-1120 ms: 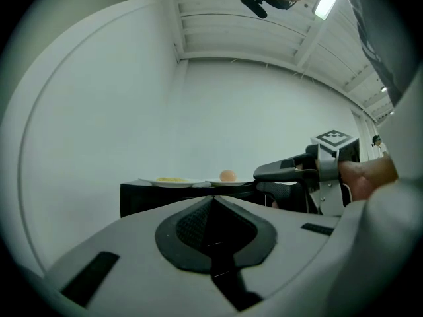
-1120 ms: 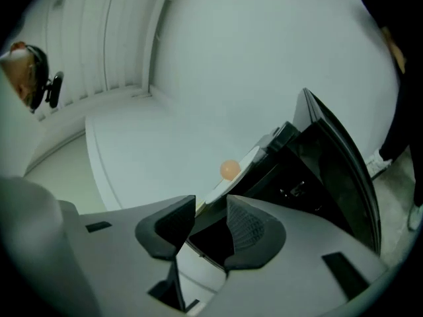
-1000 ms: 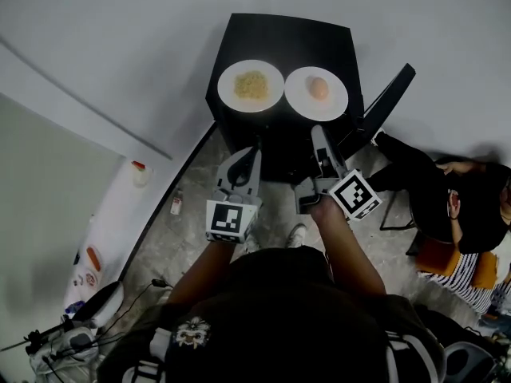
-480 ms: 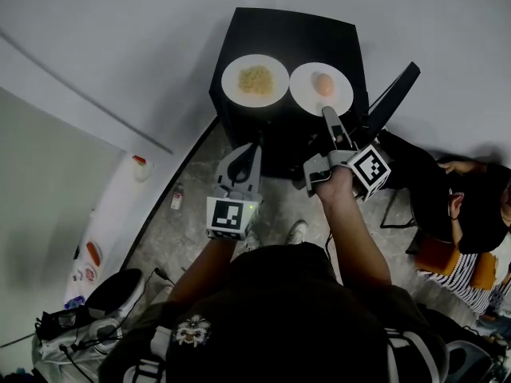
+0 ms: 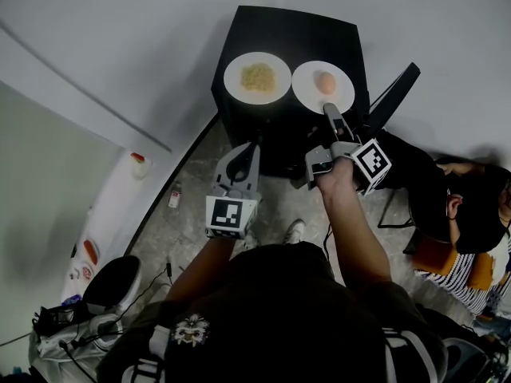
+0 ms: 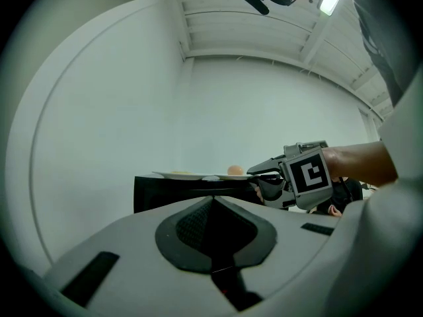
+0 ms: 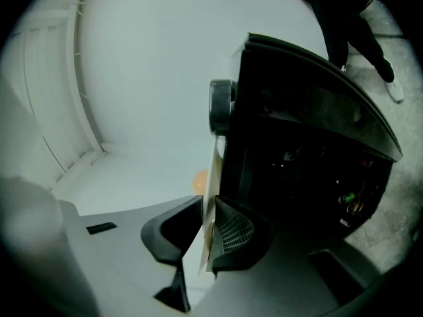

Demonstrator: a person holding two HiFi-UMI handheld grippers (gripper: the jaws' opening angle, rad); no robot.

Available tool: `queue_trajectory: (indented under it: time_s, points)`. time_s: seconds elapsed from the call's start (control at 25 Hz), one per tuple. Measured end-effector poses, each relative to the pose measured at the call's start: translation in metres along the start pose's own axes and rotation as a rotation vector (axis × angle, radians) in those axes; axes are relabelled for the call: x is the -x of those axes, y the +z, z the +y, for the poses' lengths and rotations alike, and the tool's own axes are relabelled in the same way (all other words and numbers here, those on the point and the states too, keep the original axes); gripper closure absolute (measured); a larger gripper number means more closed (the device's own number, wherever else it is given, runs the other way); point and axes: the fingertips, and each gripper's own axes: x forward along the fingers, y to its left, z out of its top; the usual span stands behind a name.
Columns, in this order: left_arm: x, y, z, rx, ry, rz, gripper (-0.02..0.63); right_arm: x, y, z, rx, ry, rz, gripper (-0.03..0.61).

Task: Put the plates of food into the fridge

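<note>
Two white plates stand on top of the black fridge [image 5: 295,34]: one with noodles [image 5: 238,82], one with a round orange food [image 5: 325,81]. My right gripper [image 5: 329,110] is rolled on its side at the near rim of the orange-food plate [image 5: 307,90]. Its jaws have just been closing and now press on that rim [image 7: 213,177], seen edge-on in the right gripper view. My left gripper [image 5: 249,146] is shut on nothing, held back in front of the fridge. The left gripper view shows both plates [image 6: 182,174] and the right gripper [image 6: 261,172] at their level.
The fridge door [image 5: 391,94] stands open to the right. A person in black [image 5: 471,206] sits close on the right. A white counter [image 5: 140,166] with small items runs along the left, and gear with cables [image 5: 104,294] lies on the floor at lower left.
My right gripper has moved forward to the orange-food plate, rolled onto its side, and closed on the plate's rim. The left gripper has stayed where it was.
</note>
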Motion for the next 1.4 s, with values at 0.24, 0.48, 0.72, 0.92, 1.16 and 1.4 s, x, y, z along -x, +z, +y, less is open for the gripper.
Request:
queue_trajectory:
  time_s: [0.24, 0.48, 0.72, 0.92, 1.16, 1.4]
  points:
    - [0.008, -0.001, 0.0, -0.001, 0.006, -0.003, 0.592, 0.009, -0.001, 0.003, 0.007, 0.007, -0.017, 0.511]
    - [0.01, 0.001, 0.0, 0.034, 0.016, -0.002, 0.592, 0.018, -0.001, 0.013, 0.023, 0.039, -0.017, 0.517]
    - [0.013, 0.005, -0.006, 0.021, 0.003, -0.006, 0.592, 0.035, 0.0, 0.011, -0.002, 0.045, -0.021, 0.537]
    - [0.009, 0.001, -0.004, 0.011, -0.01, 0.001, 0.592, 0.041, -0.001, 0.018, -0.015, 0.068, -0.017, 0.541]
    - [-0.004, -0.002, 0.002, 0.03, -0.013, -0.004, 0.592, 0.054, -0.012, 0.019, -0.009, 0.075, 0.043, 0.541]
    - [-0.002, -0.006, 0.003, 0.038, -0.007, 0.007, 0.592, 0.082, -0.033, 0.016, -0.007, 0.077, 0.126, 0.541]
